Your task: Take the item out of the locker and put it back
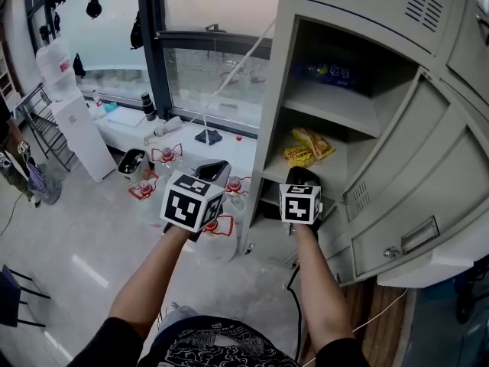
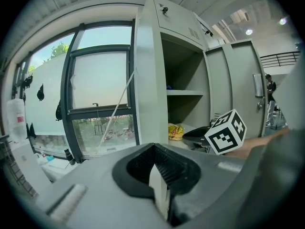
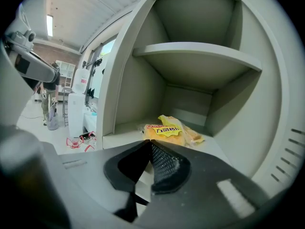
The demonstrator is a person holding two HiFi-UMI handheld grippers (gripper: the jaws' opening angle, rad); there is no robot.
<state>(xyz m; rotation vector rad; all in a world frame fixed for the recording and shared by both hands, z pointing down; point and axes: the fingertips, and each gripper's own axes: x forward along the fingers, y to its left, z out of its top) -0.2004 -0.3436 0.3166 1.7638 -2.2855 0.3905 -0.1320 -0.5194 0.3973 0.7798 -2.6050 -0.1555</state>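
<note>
Packet: a yellow snack packet point(image 1: 308, 147) lies on the lower shelf point(image 1: 279, 170) of the open locker compartment, near the front edge, with no tool touching it.
Right tool: the right tool point(image 1: 302, 178) has its jaws pressed together with nothing between them. It is level with the shelf's front edge, and the packet lies just beyond its tips.
Left tool: the left tool point(image 1: 213, 171) is also closed and empty. It is outside the locker, to the left of the right tool.
Locker: the grey metal locker point(image 1: 275, 90) has its door point(image 1: 412, 167) swung out to the right. A blue-labelled thing point(image 1: 333, 72) sits on the upper shelf.
Right gripper view: it shows the packet's red print and crumpled wrapper end up close, and the upper shelf from beneath. A person point(image 3: 47, 99) stands far left.
Left gripper view: it shows the right tool's marker cube point(image 2: 227, 132) in front of the compartment, with the packet just left of it.
Head view: it alone shows both forearms and the floor.
Floor: the pale glossy floor point(image 1: 76, 228) has clear water jugs with red handles point(image 1: 166, 156) standing near the locker's left side.
Room: a dark-framed window point(image 1: 218, 75) is at the far side with a low white table point(image 1: 153, 132) under it. A white water dispenser point(image 1: 84, 132) stands to the left.
</note>
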